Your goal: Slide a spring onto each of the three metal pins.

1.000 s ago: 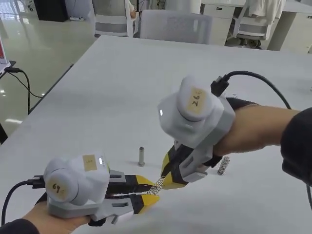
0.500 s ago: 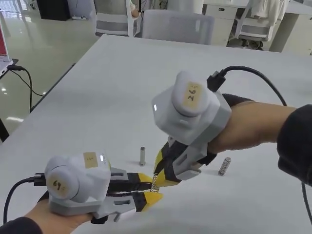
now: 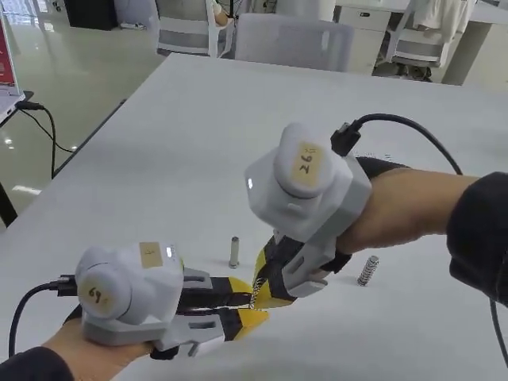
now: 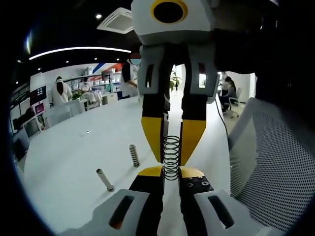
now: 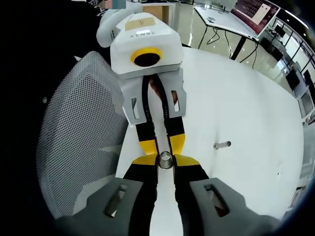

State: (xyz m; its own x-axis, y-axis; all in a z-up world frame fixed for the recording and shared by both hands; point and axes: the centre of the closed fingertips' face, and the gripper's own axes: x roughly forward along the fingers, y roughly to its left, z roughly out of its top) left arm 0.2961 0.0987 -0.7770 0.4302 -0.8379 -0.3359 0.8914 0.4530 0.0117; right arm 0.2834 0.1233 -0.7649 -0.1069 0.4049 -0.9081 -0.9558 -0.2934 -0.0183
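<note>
Spanning both sets of fingers (image 4: 152, 138): spring (image 4: 171, 156).

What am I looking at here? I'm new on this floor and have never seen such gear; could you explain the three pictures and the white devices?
No robot here: a person holds a gripper in each hand, the left gripper and the right gripper, each ending in two yellow-tipped jaws. The wide picture comes from a camera on the person's head, looking down at the white table. The two round pictures come from cameras riding on the grippers, looking along their jaws, so each sees the other gripper facing it. Between them is a small spring; both pairs of jaws look closed on it, as in a handover. On the table stand a bare metal pin and a second pin already wearing a spring.
</note>
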